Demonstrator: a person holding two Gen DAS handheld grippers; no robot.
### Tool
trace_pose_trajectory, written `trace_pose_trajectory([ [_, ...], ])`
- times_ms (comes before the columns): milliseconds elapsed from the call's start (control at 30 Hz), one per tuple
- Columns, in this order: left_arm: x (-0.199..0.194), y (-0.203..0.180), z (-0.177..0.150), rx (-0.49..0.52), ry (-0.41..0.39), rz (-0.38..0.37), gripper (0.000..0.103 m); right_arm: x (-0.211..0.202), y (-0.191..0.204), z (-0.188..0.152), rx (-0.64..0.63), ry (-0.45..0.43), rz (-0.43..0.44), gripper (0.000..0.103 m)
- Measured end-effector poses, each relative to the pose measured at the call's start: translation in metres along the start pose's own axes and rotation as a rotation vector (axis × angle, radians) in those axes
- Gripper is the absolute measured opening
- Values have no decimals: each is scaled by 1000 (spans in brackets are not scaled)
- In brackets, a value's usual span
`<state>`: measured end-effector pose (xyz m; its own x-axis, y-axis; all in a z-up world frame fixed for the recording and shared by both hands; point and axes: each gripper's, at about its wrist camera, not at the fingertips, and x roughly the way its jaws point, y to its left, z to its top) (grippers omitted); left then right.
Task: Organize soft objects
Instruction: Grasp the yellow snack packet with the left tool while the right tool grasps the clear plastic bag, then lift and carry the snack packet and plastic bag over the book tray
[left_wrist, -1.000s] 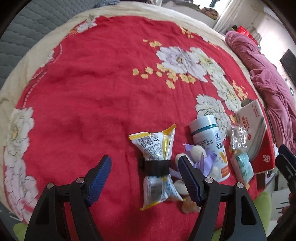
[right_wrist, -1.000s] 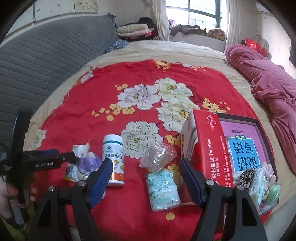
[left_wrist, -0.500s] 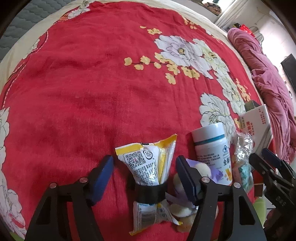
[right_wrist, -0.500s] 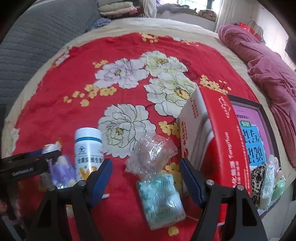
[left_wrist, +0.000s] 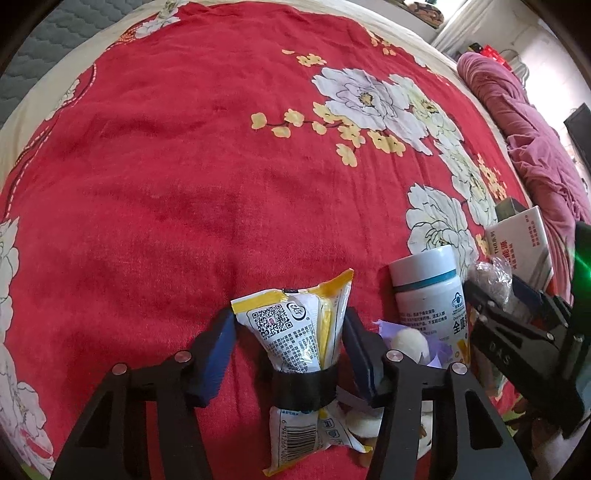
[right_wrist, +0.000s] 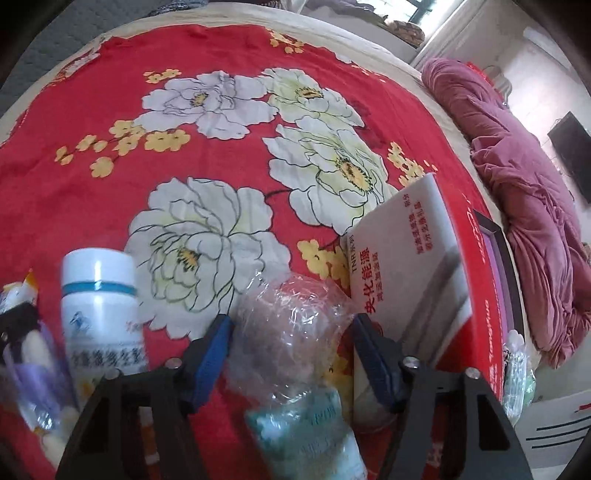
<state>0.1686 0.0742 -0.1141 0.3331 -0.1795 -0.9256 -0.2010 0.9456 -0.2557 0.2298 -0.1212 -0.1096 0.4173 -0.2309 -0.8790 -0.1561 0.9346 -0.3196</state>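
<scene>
1. Left gripper (left_wrist: 290, 341) pointing steeply down at the red flowered blanket (left_wrist: 184, 166), near its front edge.
2. Jaws half apart and just now narrowing, straddling the yellow-and-white snack packet (left_wrist: 295, 332); blue pads (left_wrist: 218, 345) level with the packet's upper half, seemingly just short of its sides, though contact on the right is hard to judge.
3. Packet lying flat, cinched at the waist by a black band (left_wrist: 304, 386), barcode end toward the camera.
4. Just right of the packet: a small purple-and-cream plush toy (left_wrist: 408, 341), then a white bottle (left_wrist: 428, 291) with a teal ring, standing upright.
5. Right gripper (right_wrist: 291, 360) also aimed down, further along the same front edge, jaws at middling width and lately closing.
6. Between those jaws, a crinkled clear plastic bag (right_wrist: 291, 321), with a mint-green soft pack (right_wrist: 306, 435) below it nearer the camera; pads beside the bag, not visibly squeezing it, picture blurred here.
7. Red-and-white carton (right_wrist: 410, 266) propped on its edge just right of the bag, leaning against a dark-framed tray (right_wrist: 495, 236) at the blanket's right edge.
8. White bottle seen again at the left of the right-wrist view, well apart from the bag.
9. Crumpled pink quilt (right_wrist: 517, 147) heaped beyond the blanket's right edge.
</scene>
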Motion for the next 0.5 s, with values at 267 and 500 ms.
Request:
trace_pose_trajectory([
  [267, -10, 8, 3, -37, -25, -80, 45, 0, -6, 1, 21, -19, 101, 53],
  [500, -31, 10, 0, -52, -70, -101, 44, -35, -18, -5, 65, -112, 242, 53],
])
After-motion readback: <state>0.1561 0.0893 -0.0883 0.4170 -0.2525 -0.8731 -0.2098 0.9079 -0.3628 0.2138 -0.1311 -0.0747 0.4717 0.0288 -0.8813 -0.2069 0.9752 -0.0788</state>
